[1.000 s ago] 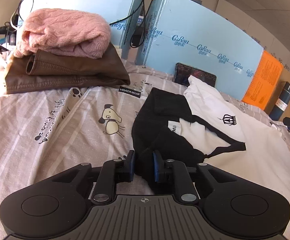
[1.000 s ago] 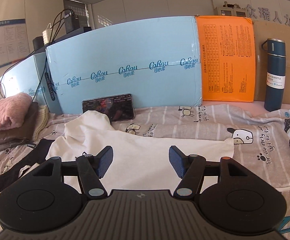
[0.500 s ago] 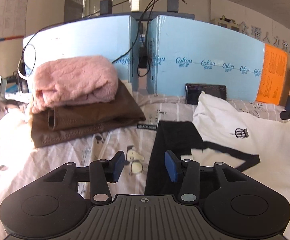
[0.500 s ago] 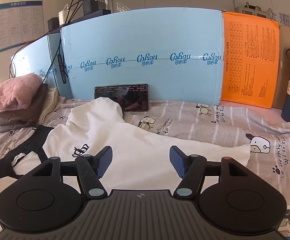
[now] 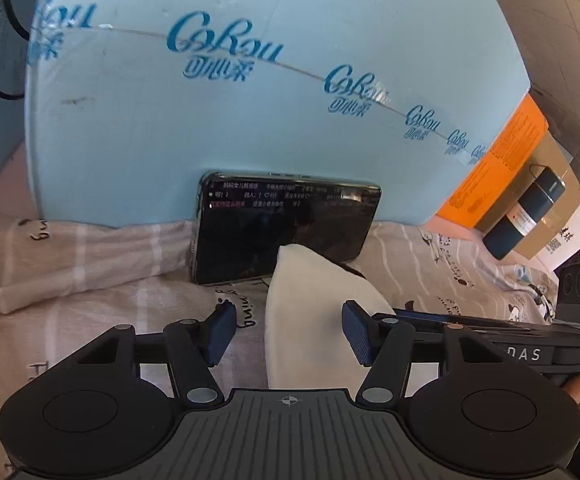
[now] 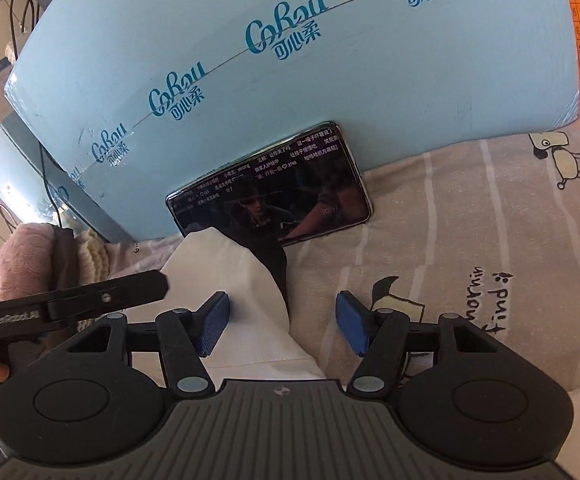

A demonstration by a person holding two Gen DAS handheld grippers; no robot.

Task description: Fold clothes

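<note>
Left wrist: white garment [image 5: 310,312], rumpled peak

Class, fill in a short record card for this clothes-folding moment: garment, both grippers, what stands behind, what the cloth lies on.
garment: white garment, its raised tip in front of the phone
left gripper: open, jaws astride the tip, not pinching
right gripper: open, jaws just closing, cloth beside its left pad, unpinched
backdrop: blue foam board, phone leaning on it
surface: striped cartoon bedsheet

One white garment [image 5: 314,300], one phone [image 5: 281,228], one flask [image 5: 526,216], two blue boxes [image 6: 290,80]
</note>
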